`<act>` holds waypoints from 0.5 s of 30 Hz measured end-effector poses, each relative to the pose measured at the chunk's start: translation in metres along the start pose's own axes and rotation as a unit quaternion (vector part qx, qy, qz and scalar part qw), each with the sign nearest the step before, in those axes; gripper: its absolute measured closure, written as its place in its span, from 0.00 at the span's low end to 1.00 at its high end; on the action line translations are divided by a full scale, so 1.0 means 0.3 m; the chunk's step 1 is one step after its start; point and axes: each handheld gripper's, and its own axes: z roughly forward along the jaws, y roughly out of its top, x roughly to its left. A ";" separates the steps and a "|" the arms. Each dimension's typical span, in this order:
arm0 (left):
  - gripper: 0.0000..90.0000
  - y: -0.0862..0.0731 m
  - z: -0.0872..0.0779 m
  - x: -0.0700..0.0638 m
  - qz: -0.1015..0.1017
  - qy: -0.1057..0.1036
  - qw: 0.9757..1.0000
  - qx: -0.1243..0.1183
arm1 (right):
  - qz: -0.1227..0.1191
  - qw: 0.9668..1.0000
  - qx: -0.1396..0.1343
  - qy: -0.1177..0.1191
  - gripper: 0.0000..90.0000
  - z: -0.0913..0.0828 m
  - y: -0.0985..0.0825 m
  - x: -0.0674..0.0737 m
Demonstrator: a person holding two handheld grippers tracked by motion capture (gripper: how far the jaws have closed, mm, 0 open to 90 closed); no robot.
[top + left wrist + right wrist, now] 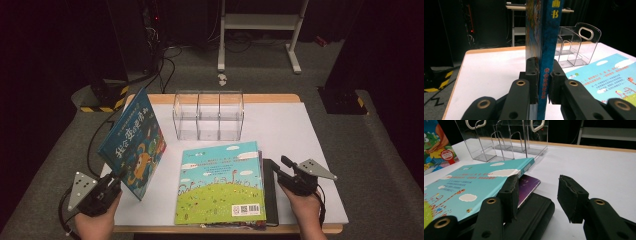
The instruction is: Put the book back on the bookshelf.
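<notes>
there, left claw (543, 82) upright on book (545, 50)

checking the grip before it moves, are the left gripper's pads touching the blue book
Touching. In the left gripper view the left gripper has both pads pressed against the upright blue book, one on each side near its spine.

Dark lab or studio, white table (300, 150), cable-strewn equipment rack (150, 30); hazard-striped base (102, 102)
</notes>
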 end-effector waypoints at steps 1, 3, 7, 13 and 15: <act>0.90 0.004 0.001 0.006 0.001 0.002 1.000 0.002 | 0.001 1.000 0.000 0.000 0.57 0.000 -0.001 -0.001; 0.91 0.008 0.003 0.009 0.005 0.004 1.000 0.005 | 0.001 1.000 0.000 -0.001 0.57 0.001 -0.002 -0.003; 0.91 0.016 0.011 0.007 0.012 0.004 1.000 0.009 | 0.005 1.000 0.002 0.000 0.57 0.002 -0.005 -0.005; 0.90 0.035 0.033 0.014 0.010 0.000 1.000 0.008 | 0.009 1.000 0.002 0.002 0.57 0.002 -0.006 -0.006; 0.90 0.041 0.042 0.016 0.007 0.001 1.000 0.006 | 0.011 1.000 0.003 0.003 0.57 0.004 -0.007 -0.006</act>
